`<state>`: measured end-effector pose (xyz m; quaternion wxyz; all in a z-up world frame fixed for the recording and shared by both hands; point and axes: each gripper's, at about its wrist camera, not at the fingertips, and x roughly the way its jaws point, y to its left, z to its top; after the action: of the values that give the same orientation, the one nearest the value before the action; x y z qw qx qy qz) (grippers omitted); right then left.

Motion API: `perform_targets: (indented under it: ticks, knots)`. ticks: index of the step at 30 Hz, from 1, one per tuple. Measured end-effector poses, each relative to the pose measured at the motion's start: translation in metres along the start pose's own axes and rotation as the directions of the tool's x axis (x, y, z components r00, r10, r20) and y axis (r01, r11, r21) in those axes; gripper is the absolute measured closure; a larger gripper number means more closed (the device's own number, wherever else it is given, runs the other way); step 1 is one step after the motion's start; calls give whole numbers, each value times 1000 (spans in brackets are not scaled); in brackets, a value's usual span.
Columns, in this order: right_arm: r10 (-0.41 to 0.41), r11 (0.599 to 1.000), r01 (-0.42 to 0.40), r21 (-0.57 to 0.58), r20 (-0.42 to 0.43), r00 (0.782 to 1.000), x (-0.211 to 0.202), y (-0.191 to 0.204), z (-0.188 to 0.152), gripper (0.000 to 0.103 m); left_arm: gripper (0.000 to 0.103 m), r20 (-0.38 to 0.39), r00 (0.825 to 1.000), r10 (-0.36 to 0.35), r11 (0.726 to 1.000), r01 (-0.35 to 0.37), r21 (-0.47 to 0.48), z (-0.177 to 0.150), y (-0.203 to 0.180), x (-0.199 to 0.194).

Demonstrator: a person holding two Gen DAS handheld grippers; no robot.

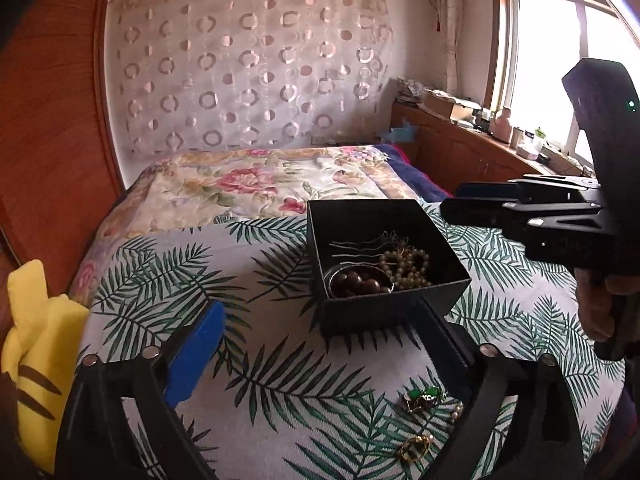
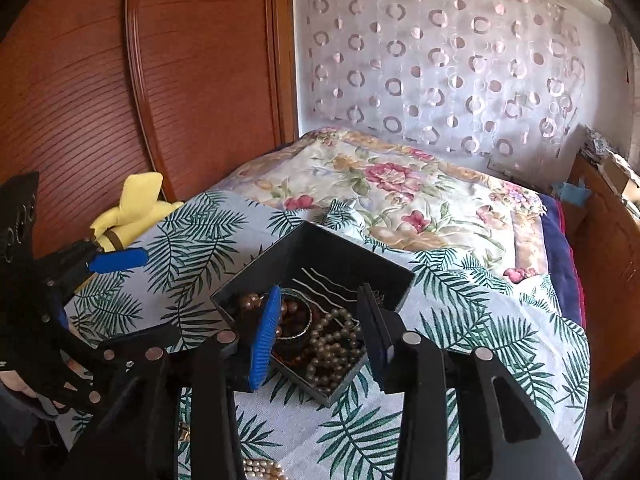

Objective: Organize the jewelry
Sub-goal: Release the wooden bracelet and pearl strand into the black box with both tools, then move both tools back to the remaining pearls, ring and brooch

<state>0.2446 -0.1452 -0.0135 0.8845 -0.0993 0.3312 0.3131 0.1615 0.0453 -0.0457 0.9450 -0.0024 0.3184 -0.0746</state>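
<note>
Matt black card box (image 1: 384,240) on woven leaf-print cloth (image 1: 280,380); glossy pearl-like beads (image 1: 408,266) inside.

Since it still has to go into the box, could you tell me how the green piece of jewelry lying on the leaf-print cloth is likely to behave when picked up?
The green piece looks small and probably light. It seems made of several glossy stones on gold links, so it may slip or dangle from the left claw. Lying low on the soft cloth, it could press in rather than lift cleanly.
</note>
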Motion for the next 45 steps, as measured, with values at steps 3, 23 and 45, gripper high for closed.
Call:
perform_targets:
  ticks: [3,23,45]
  knots:
    - [2,1000,-3,17,9,1000,-11,-4,-4,61,8,-1,1000,-7,1000,7,-6,-6,1,-3]
    - [47,999,-49,-5,-142,989,-33,12,-122,79,8,-69,996,-61,998,60,-28,-62,-3,-32]
    - [21,989,-58,-133,-266,964,-23,27,-137,87,8,-116,989,-87,996,84,-27,-80,-10,-32]
